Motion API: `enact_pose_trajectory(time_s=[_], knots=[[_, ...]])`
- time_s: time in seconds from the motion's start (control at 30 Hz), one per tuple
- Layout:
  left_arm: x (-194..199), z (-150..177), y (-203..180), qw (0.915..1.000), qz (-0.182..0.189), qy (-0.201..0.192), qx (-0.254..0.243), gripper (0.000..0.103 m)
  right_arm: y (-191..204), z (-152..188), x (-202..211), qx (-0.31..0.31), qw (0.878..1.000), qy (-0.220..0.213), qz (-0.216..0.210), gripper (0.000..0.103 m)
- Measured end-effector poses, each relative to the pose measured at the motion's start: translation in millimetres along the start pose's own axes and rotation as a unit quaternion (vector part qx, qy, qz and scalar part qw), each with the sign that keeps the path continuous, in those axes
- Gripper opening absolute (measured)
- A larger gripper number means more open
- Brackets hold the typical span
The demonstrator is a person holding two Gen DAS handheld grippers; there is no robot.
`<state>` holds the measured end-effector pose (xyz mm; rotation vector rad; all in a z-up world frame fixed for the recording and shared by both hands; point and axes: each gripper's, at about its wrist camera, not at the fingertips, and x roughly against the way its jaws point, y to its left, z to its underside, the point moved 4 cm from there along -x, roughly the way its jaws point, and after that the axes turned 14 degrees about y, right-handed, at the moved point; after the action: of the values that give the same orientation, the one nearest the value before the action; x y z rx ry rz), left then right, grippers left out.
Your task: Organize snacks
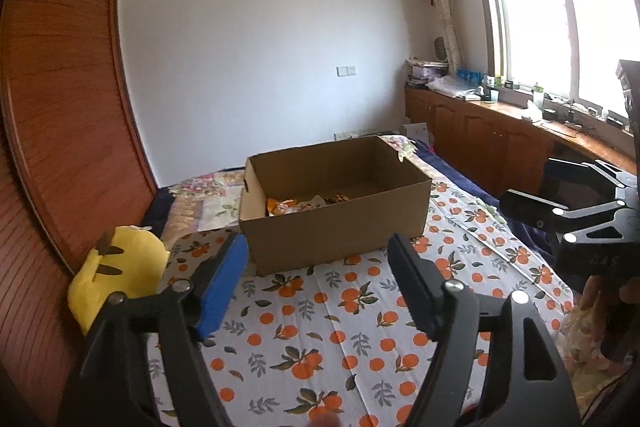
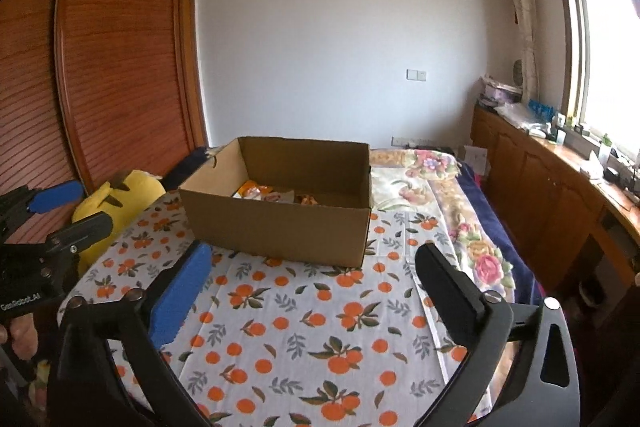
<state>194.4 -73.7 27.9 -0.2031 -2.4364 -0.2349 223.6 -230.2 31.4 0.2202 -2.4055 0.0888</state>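
Observation:
An open brown cardboard box stands on the bed's orange-print sheet. Inside it lie snack packets, orange and pale, partly hidden by the front wall. My left gripper hangs open just in front of the box, nothing between its blue pads. My right gripper is also open wide and empty, short of the box's near wall. Each gripper shows at the edge of the other's view: the right gripper, the left gripper.
A yellow plush toy lies at the bed's left edge beside the wooden wardrobe. A floral quilt covers the bed's right side. Wooden cabinets with clutter run under the window. A hand holds the left gripper.

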Motion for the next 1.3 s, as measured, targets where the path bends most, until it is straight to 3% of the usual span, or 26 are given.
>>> enact_pose_trajectory(time_s=[0.23, 0.67, 1.03, 1.3], knots=[[26.8, 11.1, 2.1, 0.9997, 0.002, -0.021, 0.014, 0.103, 3.2, 5.2, 13.8, -0.003, 1.0, 0.001, 0.003, 0.103], [71.7, 39.1, -11.0, 0.9988, -0.03, -0.032, 0.022, 0.103, 7.7, 26.4, 61.3, -0.012, 1.0, -0.018, 0.016, 0.103], [98.7, 74.6, -29.3, 0.9991, -0.02, -0.025, 0.028, 0.103, 8.5, 67.5, 93.1, -0.031, 0.999, -0.018, 0.026, 0.103], [104.3, 87.1, -25.3, 0.9981, -0.033, -0.028, 0.043, 0.103, 6.3, 91.1, 112.4, -0.045, 0.998, -0.034, 0.038, 0.103]])
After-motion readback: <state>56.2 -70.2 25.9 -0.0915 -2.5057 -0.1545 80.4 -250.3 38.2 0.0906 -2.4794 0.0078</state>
